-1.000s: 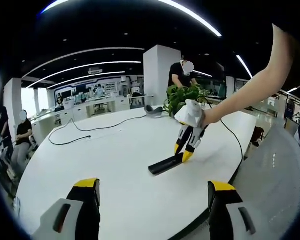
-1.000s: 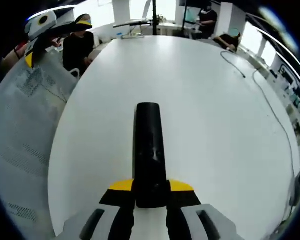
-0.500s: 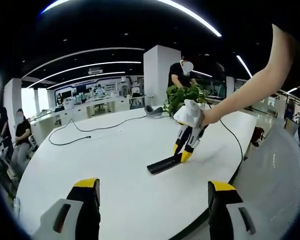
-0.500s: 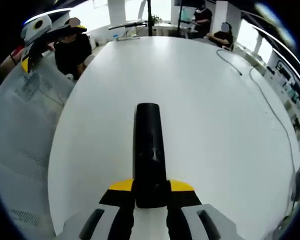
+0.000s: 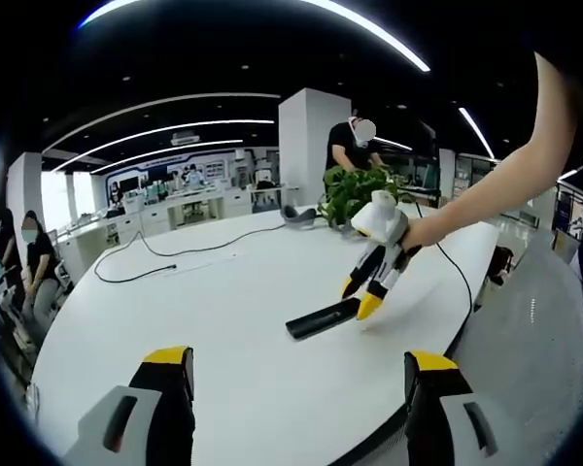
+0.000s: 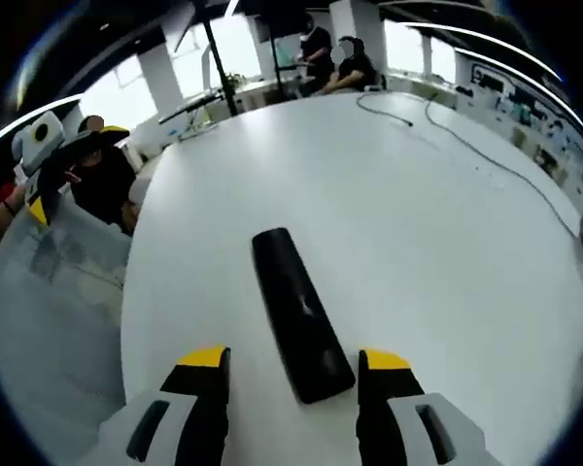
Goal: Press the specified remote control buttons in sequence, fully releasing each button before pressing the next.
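Since a second ago the right gripper [image 6: 291, 374] has let go of the remote control [image 6: 300, 314] and drawn back from it; its yellow-tipped jaws now stand wide apart on either side of the remote's near end, touching nothing that can be seen. Around the remote the white table [image 6: 418, 243] spreads broad and bare on every side, its curved edge running close past the left gripper [image 5: 301, 388], with a grey mesh chair back [image 6: 49, 320] just beyond that edge. A black cable [image 5: 175, 254] trails across the table's far part, well apart from the remote, and a green plant [image 5: 355, 189] stands beyond the remote near the far rim. The left gripper hangs over the near edge, jaws spread wide and empty. The remote lies flat on the table, a long, slim, plain black bar; in the right gripper view its long axis runs away from the jaws, slanting up and to the left.
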The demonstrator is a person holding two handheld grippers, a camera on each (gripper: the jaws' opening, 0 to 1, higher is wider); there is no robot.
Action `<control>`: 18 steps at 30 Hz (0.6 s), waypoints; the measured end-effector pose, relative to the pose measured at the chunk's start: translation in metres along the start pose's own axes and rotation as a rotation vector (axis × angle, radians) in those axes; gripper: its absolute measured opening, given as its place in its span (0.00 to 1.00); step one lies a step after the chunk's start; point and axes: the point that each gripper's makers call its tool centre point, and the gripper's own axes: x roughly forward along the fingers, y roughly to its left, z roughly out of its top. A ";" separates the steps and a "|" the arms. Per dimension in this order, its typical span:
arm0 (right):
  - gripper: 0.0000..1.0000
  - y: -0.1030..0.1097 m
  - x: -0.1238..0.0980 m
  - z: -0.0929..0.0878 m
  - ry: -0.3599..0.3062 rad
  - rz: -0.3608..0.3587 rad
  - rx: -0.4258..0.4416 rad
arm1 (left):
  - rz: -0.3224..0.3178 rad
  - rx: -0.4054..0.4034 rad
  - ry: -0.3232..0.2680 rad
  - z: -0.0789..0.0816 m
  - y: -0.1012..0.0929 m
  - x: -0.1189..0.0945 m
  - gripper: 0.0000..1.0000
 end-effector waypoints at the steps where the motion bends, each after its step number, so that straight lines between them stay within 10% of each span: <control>1: 0.58 0.001 -0.002 0.000 -0.012 -0.011 0.005 | -0.001 0.000 0.001 0.000 0.000 0.000 0.94; 18: 0.95 0.013 -0.089 0.038 -0.340 -0.398 0.021 | -0.009 0.010 0.008 -0.001 -0.002 -0.001 0.94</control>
